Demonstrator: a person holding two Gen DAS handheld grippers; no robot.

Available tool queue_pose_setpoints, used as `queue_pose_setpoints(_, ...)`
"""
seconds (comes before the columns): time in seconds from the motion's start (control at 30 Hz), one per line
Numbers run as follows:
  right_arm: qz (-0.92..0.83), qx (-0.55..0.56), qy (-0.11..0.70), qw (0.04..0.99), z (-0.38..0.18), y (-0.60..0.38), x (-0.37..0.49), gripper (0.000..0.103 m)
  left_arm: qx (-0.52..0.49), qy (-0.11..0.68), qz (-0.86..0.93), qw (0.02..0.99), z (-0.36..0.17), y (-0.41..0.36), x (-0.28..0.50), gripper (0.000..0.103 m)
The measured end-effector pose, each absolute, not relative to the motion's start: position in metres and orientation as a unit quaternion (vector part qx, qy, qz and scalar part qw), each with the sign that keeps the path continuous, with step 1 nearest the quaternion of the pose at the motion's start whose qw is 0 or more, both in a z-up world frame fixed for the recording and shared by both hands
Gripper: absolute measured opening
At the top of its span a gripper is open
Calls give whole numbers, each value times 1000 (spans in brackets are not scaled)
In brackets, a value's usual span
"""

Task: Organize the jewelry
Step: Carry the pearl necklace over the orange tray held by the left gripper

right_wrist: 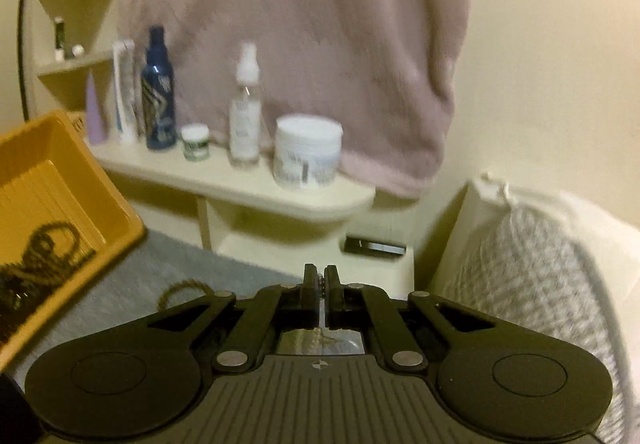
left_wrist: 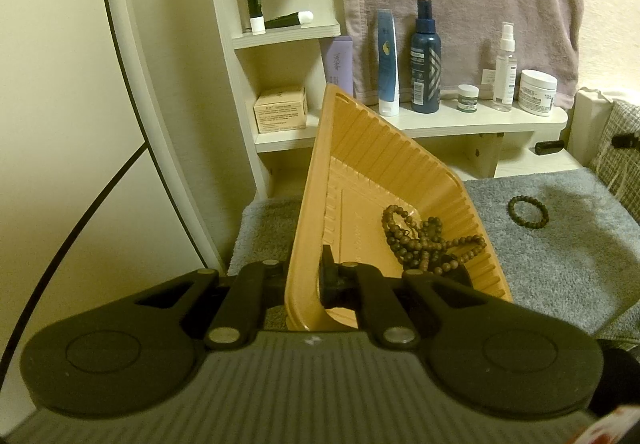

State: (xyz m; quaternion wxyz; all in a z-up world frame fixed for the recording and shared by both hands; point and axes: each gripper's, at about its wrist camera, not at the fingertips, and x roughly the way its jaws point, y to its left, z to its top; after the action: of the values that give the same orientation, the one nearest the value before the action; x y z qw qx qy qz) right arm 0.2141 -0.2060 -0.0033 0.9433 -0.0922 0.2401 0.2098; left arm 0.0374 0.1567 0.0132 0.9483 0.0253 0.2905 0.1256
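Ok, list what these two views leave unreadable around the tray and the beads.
- Right wrist view: what the right gripper fingers pinch; only a thin beaded sliver shows, and motion blur smears it.
- Right wrist view: the bracelet on the grey towel, mostly hidden behind the gripper body.
- Left wrist view: the bead strands in the orange tray; tangled, their count is unclear.
- Left wrist view: the tray's near corner, covered by the left gripper.
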Motion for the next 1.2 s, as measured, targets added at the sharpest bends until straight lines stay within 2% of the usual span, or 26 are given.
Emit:
queue_pose_setpoints(0.67,320,-114,179,923,81,-154,189,2,23,289,125,949,14,157,38,6)
queue_pose_setpoints(1.2,452,-87,182,869,92,-65,181,2,19,288,121,950,13,159,37,7)
